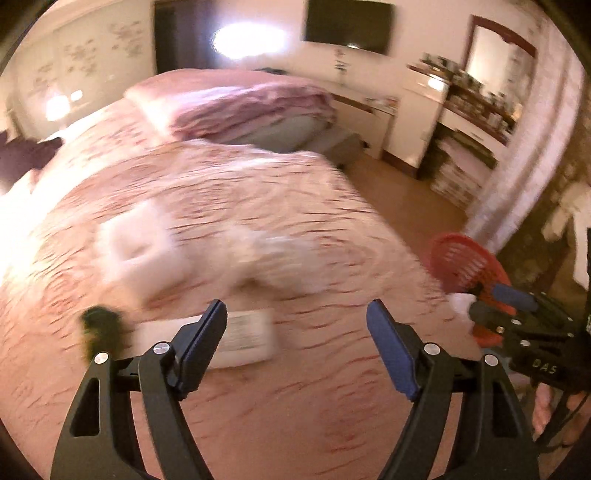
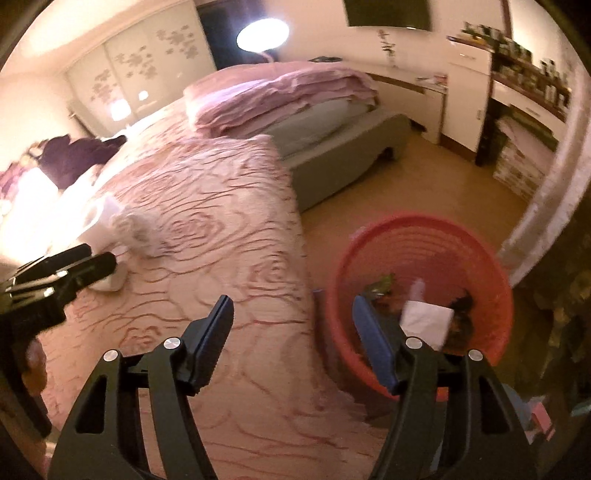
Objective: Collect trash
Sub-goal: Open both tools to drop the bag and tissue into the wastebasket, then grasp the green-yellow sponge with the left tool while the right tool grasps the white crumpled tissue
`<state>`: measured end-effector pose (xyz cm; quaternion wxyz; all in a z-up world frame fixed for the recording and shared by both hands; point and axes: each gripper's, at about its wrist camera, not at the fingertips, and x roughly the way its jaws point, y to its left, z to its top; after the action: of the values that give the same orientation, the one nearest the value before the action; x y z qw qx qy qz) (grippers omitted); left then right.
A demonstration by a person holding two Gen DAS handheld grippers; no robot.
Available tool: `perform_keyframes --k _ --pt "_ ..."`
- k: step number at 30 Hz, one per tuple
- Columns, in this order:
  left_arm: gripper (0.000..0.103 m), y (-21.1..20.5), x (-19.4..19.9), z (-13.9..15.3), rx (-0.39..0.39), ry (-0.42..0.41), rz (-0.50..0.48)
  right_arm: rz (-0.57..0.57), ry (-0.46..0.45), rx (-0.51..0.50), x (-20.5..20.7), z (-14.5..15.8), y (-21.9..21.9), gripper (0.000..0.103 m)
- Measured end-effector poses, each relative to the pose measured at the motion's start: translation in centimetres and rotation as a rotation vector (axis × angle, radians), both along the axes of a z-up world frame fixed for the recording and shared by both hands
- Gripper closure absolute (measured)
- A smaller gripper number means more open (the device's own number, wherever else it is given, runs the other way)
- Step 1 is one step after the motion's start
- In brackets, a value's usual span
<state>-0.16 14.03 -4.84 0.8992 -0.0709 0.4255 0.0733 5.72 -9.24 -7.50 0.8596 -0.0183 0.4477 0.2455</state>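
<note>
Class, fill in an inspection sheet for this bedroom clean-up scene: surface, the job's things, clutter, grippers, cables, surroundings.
Surface: bed with pink rose-pattern bedspread, bare in front of both grippers.
Job's things: red basket on the floor beside the bed, holding white paper and dark scraps; on the bed, blurred white crumpled pieces, a flat white printed packet and a small dark item.
Clutter: folded pink quilt at the far end of the bed.
Grippers: left gripper open, empty; right gripper open, empty, partly over the basket.
Cables: nothing seen.
Surroundings: wall TV, white cabinets, crowded shelves, wardrobe with flower pattern, bright lamp.
</note>
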Motion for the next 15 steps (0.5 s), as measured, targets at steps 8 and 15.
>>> perform_keyframes --k 8,15 --pt "0.028 8.2 -5.1 0.1 0.024 0.006 0.213 0.086 0.006 -0.003 -0.9 0.1 3.3 0.038" --pt "0.028 12.4 -7.5 -1.2 -0.014 0.030 0.304 0.120 0.009 -0.007 -1.3 0.0 4.5 0.038"
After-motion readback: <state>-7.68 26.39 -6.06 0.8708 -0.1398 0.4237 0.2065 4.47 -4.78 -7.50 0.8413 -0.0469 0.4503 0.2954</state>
